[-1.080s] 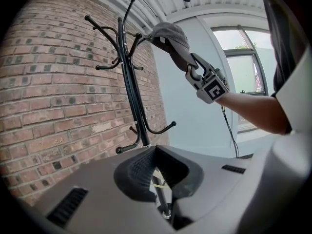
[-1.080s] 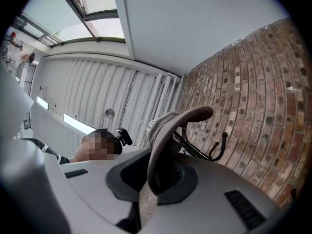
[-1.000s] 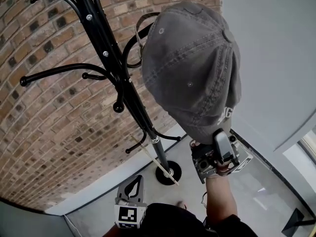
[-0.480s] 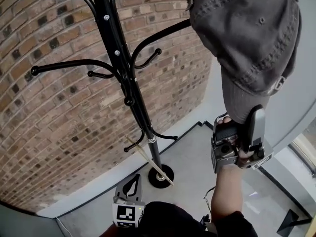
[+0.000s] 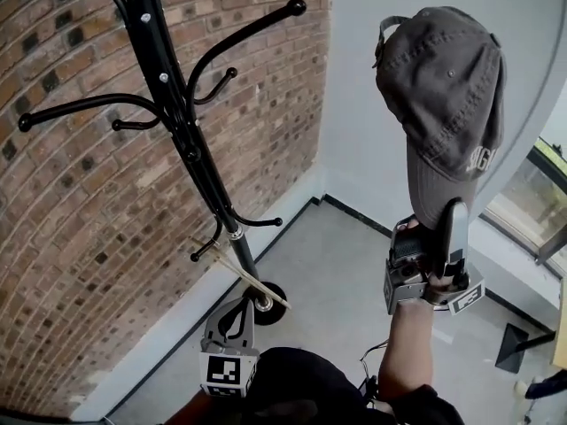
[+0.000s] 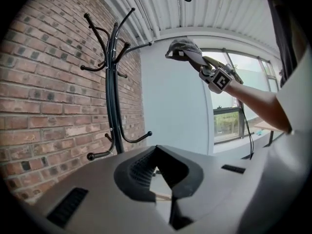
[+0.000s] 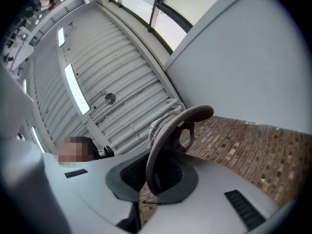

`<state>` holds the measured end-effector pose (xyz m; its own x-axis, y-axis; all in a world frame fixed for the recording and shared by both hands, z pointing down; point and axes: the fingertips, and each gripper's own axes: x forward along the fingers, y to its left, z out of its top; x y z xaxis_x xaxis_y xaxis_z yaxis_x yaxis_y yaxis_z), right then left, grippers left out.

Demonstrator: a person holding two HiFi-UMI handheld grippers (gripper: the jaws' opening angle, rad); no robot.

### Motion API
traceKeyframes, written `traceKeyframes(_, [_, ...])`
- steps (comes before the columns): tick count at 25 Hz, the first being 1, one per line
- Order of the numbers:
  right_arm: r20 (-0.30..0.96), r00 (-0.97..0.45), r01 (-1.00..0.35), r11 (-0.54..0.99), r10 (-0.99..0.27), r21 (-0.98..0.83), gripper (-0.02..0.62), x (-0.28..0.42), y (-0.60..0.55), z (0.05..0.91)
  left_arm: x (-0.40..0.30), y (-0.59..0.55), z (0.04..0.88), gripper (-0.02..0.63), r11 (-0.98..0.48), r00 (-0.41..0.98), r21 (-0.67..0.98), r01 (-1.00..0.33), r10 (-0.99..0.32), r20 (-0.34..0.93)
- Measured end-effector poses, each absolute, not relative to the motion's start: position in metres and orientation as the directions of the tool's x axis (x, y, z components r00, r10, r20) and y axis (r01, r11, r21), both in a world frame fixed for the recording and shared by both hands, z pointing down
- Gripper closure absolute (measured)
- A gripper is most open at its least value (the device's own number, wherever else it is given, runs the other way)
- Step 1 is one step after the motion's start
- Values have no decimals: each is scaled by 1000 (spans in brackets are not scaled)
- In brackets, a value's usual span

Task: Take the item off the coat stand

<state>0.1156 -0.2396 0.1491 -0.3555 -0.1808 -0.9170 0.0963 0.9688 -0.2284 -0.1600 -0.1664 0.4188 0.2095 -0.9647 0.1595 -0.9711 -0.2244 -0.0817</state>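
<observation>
A grey cap hangs in the air, right of the black coat stand and apart from it. My right gripper is shut on the cap's brim from below. In the right gripper view the brim's curved edge runs up between the jaws of the right gripper. The stand's upper hooks are bare. My left gripper hangs low near the stand's base, shut with nothing in it. In the left gripper view, beyond the left gripper, the coat stand rises at left and the cap is held high.
A brick wall stands behind the stand, a plain grey wall beside it. A thin wooden stick leans at the round base. A window is at the right. Grey floor spreads below.
The cap has come off the stand's hook and moved right and away with my right gripper. The hook now shows bare. My left gripper has stayed low.
</observation>
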Motion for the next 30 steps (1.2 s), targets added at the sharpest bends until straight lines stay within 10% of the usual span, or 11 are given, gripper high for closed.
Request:
traceKeyframes(13, [-699, -334, -228, 774, -632, -591, 563, 118, -133, 275, -125, -104, 452, 575, -528, 517, 12, -849, -827, 221])
traceKeyframes(30, [-445, -259, -308, 510, -857, -803, 563, 111, 10, 386, -71, -27, 483, 575, -706, 701, 95, -702, -662, 265])
